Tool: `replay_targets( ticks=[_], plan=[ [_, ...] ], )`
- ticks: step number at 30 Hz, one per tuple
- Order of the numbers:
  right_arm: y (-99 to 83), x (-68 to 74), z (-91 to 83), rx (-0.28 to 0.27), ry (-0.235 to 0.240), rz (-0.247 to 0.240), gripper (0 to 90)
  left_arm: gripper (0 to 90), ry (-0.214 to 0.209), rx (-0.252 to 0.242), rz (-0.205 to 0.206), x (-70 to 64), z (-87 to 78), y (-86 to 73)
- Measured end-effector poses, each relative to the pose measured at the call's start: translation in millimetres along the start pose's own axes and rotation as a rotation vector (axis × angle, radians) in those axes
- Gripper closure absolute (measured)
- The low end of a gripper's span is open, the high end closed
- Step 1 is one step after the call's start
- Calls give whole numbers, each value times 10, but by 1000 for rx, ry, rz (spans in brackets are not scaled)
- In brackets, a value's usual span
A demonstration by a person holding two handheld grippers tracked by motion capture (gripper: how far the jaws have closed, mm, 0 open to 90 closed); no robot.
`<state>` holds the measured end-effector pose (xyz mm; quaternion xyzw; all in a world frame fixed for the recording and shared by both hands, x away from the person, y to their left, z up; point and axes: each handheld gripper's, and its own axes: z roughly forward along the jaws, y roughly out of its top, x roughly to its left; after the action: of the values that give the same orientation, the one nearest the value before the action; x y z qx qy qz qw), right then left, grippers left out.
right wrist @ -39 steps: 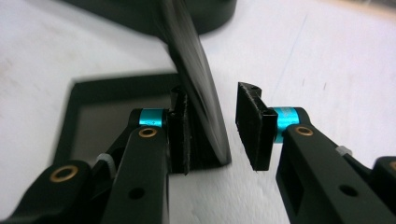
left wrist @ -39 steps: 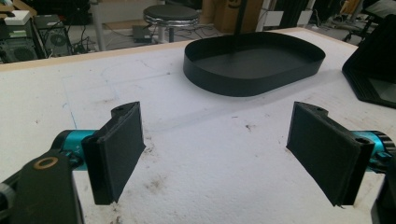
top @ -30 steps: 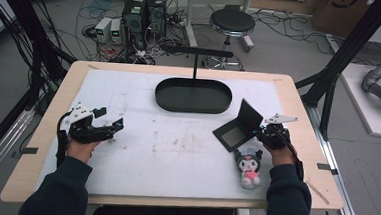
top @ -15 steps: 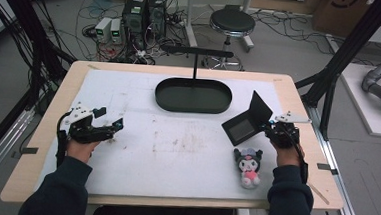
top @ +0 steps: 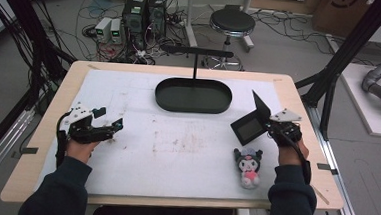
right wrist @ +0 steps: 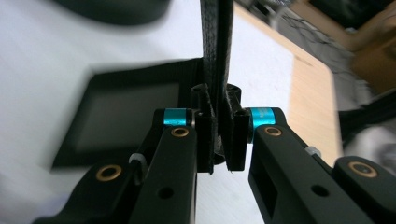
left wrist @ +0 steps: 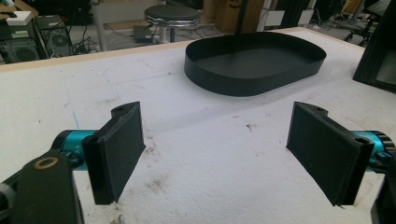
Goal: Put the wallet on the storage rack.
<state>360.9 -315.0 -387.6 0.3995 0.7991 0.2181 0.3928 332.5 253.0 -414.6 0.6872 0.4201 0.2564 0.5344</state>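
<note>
**Right tongs pinch the lid of a hinged black case; left tongs wait spread**

The right tongs (right wrist: 219, 140) are pressed together on the thin edge of a raised black lid (right wrist: 215, 51), which stands up between the jaws in the right gripper view. From above, this lid belongs to a small black case (top: 250, 125) at the right side of the tabletop (top: 185, 152), its flat half lying on the white surface and its lid (top: 260, 108) tilted up on edge. The left tongs (top: 108, 127) are spread wide and hold nothing, hovering low over the left part of the tabletop, well apart from the case.

Risk: the grip is a narrow pinch on a thin panel, so the lid could slip out and drop shut, or the light base could lift or skid, since nothing holds it down. A slide toward the person could knock the plush toy (top: 246, 165) just beside the case.

The case's long axis seems to run diagonally, from near the right hand toward the table's middle; its open side faces the oval black tray (top: 193, 95).
</note>
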Motion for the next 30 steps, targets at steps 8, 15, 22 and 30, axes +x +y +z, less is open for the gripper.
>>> replay_targets(
  ticks=[8,15,22,30],
  plan=[
    [-112,104,254,96,84,-71,833,185,-2,1,1,-1,0,-1],
    [-164,67,289,75,223,13,621,185,-2,4,2,-7,3,-2],
    [-240,-63,220,-72,484,127,433,185,-3,4,1,-2,1,-3],
    [-321,-194,214,-174,576,285,368,186,-4,2,-1,-6,3,-2]
  ],
)
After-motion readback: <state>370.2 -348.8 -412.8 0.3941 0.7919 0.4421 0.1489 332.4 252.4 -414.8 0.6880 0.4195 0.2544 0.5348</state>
